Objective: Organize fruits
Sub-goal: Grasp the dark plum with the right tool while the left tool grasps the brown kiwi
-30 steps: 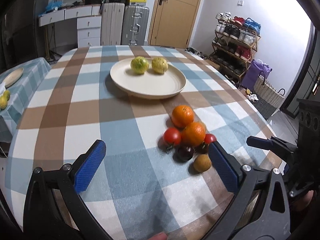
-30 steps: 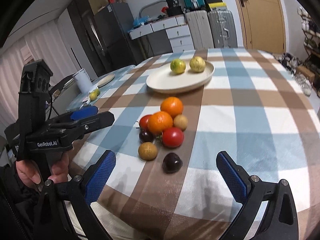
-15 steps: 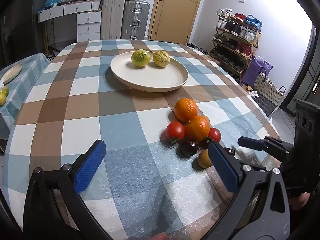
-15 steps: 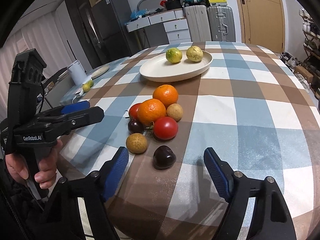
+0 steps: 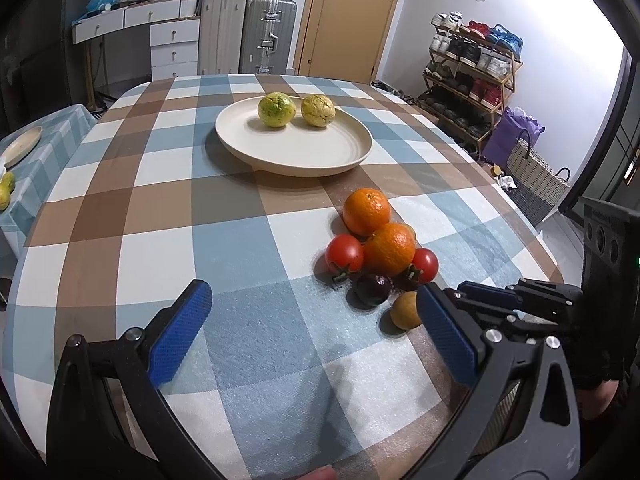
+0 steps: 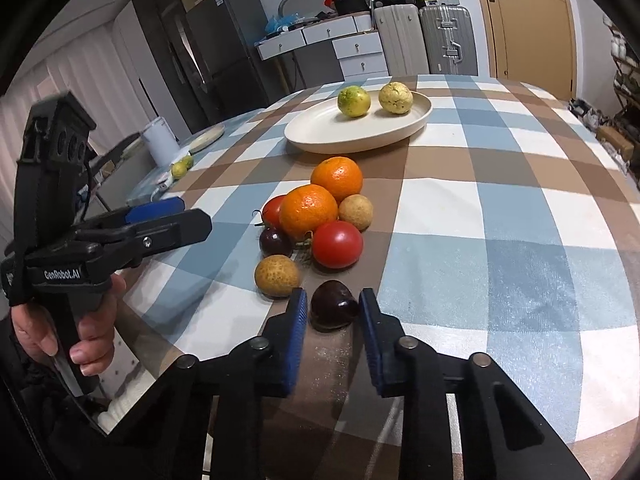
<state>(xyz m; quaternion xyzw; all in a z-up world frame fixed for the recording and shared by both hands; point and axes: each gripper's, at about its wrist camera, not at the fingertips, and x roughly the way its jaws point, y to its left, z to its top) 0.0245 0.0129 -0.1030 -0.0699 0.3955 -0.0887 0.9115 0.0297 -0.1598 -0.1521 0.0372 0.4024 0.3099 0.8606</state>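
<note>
Right gripper jaws bracket the dark fruit at the table's near edge without clearly clamping it, so close gently, then lift straight; left gripper hangs wide open.

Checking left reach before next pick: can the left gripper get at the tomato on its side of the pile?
Probably yes. The left gripper is open over bare cloth, and the tomato sits on the pile's near-left edge. An orange touches it, so clearance is tight.
</note>
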